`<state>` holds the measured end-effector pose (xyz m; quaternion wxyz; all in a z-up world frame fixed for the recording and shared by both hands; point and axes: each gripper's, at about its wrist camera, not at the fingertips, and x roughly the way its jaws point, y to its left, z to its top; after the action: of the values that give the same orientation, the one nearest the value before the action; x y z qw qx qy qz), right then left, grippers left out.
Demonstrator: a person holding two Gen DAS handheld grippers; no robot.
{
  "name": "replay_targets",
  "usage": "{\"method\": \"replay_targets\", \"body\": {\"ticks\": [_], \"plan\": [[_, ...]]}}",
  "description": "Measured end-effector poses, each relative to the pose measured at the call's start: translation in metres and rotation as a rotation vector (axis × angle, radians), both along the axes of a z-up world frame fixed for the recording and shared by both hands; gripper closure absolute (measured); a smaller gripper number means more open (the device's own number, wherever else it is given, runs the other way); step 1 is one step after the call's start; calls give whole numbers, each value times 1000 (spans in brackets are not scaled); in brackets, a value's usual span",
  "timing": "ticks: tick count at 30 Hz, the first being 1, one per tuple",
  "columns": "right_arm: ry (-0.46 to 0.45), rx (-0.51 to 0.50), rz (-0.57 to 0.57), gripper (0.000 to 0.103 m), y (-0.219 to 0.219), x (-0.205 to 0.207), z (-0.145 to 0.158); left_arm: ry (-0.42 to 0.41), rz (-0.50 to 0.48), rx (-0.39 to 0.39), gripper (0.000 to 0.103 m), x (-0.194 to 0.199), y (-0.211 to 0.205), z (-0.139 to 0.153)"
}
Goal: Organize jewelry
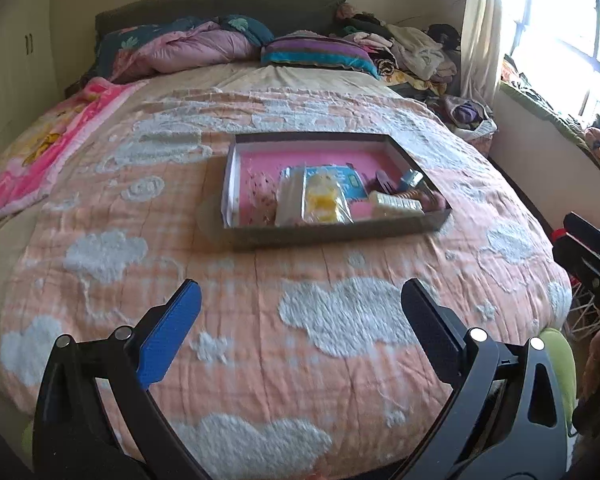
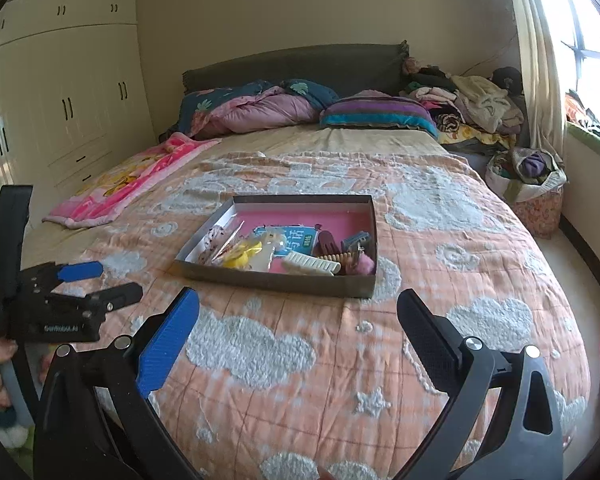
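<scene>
A shallow grey box with a pink lining (image 1: 312,236) (image 2: 276,280) lies on the bed. It holds a clear bag with yellow pieces (image 1: 320,200) (image 2: 244,256), a blue card (image 2: 296,240), a white comb (image 1: 396,204) (image 2: 312,266), dark hair clips (image 2: 330,246) and a pink fluffy piece (image 2: 362,264). My left gripper (image 1: 300,300) is open and empty, held above the bedspread short of the box. It also shows at the left of the right wrist view (image 2: 104,282). My right gripper (image 2: 298,310) is open and empty, just short of the box's near wall.
The bed has a peach bedspread with white clouds (image 1: 340,320) (image 2: 340,360). A pink blanket (image 2: 132,184), pillows and piled clothes (image 2: 476,104) lie at the head. A basket (image 2: 536,196) stands by the window wall. Wardrobes (image 2: 60,100) line the left.
</scene>
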<state>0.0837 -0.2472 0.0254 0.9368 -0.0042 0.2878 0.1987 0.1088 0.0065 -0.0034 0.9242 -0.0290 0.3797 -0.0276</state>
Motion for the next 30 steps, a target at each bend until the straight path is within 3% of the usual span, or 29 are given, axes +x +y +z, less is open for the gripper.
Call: {"method": "replay_targets", "body": {"ticks": [30], "plan": [[30, 41, -15, 4, -11, -26, -5, -1, -11, -3, 9, -23, -9, 1]]}}
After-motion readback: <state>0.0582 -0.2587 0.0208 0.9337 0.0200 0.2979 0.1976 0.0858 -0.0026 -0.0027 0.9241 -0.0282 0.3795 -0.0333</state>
